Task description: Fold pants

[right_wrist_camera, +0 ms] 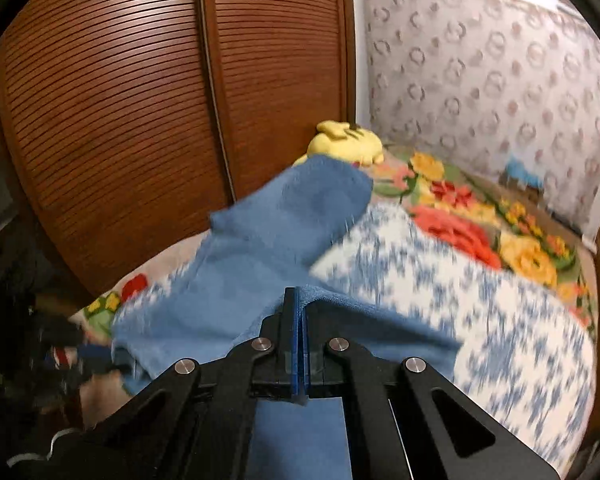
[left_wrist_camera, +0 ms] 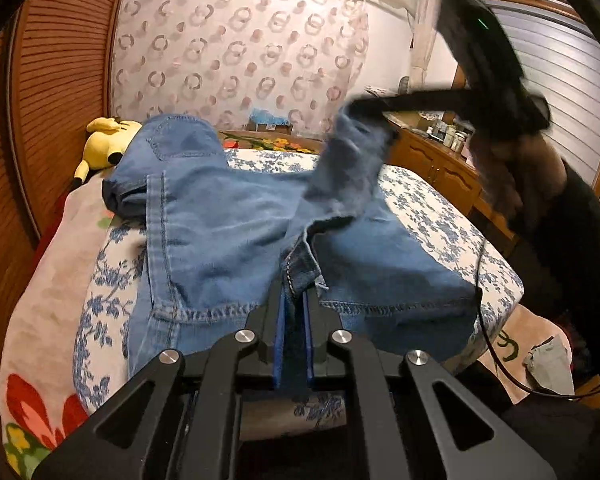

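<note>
Blue denim pants (left_wrist_camera: 228, 232) lie spread over the bed, with the waistband and a back pocket toward the far left. My left gripper (left_wrist_camera: 294, 292) is shut on a stitched seam edge near the front of the bed. In the same view my right gripper (left_wrist_camera: 364, 108), blurred and held by a hand, lifts a bunch of the denim above the bed. The right wrist view shows that right gripper (right_wrist_camera: 300, 300) shut on a fold of the pants (right_wrist_camera: 260, 248), the rest trailing away to the far left.
The bed has a blue-flowered white sheet (left_wrist_camera: 440, 216) and a bright floral blanket (right_wrist_camera: 480, 232). A yellow plush toy (left_wrist_camera: 104, 140) lies at the far left by the louvred wooden doors (left_wrist_camera: 60, 80). A wooden cabinet (left_wrist_camera: 440, 164) stands right of the bed. A black cable (left_wrist_camera: 484, 320) hangs at right.
</note>
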### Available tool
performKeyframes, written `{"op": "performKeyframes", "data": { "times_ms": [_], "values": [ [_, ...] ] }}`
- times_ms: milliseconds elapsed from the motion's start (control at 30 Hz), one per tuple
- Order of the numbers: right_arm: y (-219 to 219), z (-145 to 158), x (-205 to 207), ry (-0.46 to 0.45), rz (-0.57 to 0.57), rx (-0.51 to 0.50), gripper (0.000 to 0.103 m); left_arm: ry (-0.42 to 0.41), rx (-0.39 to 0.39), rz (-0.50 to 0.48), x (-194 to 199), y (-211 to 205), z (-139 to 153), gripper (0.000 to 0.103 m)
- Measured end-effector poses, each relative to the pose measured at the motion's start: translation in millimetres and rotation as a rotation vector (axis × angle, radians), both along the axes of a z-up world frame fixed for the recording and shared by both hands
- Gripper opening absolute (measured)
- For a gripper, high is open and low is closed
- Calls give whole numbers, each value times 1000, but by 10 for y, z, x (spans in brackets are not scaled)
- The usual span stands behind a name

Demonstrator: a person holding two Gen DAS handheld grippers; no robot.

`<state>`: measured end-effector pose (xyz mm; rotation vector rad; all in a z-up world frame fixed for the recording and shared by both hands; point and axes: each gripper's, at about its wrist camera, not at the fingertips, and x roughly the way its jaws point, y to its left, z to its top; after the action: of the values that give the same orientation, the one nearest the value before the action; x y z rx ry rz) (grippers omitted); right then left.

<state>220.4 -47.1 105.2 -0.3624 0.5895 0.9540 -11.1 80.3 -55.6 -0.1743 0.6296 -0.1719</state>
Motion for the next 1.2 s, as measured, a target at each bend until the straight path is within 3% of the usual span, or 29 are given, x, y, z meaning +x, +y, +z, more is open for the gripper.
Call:
{"op": "performKeyframes", "data": {
  "times_ms": [100,500,567,600,667,733,867,1133,1167,1200],
  "values": [
    [282,-47,-8,-77,-14,-20,1,13,-6,1,-17,18,-56,9],
    [1194,-803,236,58,2,-92,1,62,12,31,-80,112,-205,9],
    [1265,-867,269,70,1,-105,5,54,1,37,-85,155,-196,16],
    [1264,-868,276,74,3,-100,9,50,3,47,-85,171,-184,23],
    [1236,-819,291,82,7,-62,31,42,13,66,-79,195,-161,33],
    [1115,-726,300,69,-3,-27,42,30,16,76,-77,215,-136,43],
    [892,-543,343,39,-24,9,43,27,19,85,-52,220,-131,47],
    [397,-513,405,-13,-71,1,46,28,20,90,9,228,-123,49],
    [306,-518,408,-15,-78,-1,48,31,28,93,25,231,-120,53],
    [205,-520,409,-15,-87,-1,49,34,35,101,30,226,-120,65]
  ]
}}
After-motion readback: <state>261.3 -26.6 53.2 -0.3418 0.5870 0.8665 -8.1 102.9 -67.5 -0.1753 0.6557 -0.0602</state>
